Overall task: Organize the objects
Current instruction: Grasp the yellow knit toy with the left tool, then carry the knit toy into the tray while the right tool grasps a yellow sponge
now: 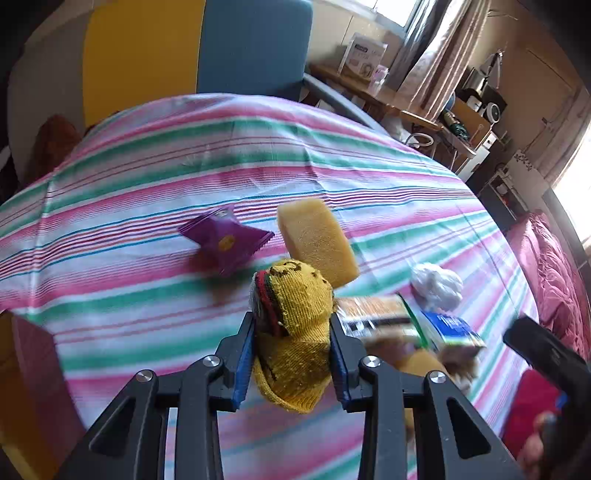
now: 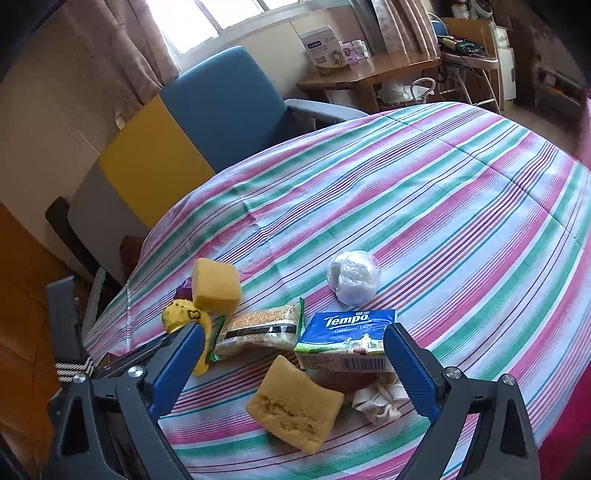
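The left gripper (image 1: 291, 343) pinches a yellow sock (image 1: 295, 332) near the left edge of the striped tablecloth (image 2: 443, 203), beside a sponge (image 2: 216, 286) and a snack packet (image 2: 258, 328), while the right gripper (image 2: 295, 365) hangs spread wide over a second sponge (image 2: 295, 404) and a tissue pack (image 2: 347, 341).

A blue chair (image 2: 225, 103) and a wooden desk (image 2: 369, 75) stand beyond the striped cloth (image 2: 424, 206).

Daylight floods from blown-out windows (image 2: 236, 14) at the top of the right wrist view; the left wrist view shows motion blur lower right. Fisheye bending and dark vignetting mark all corners.
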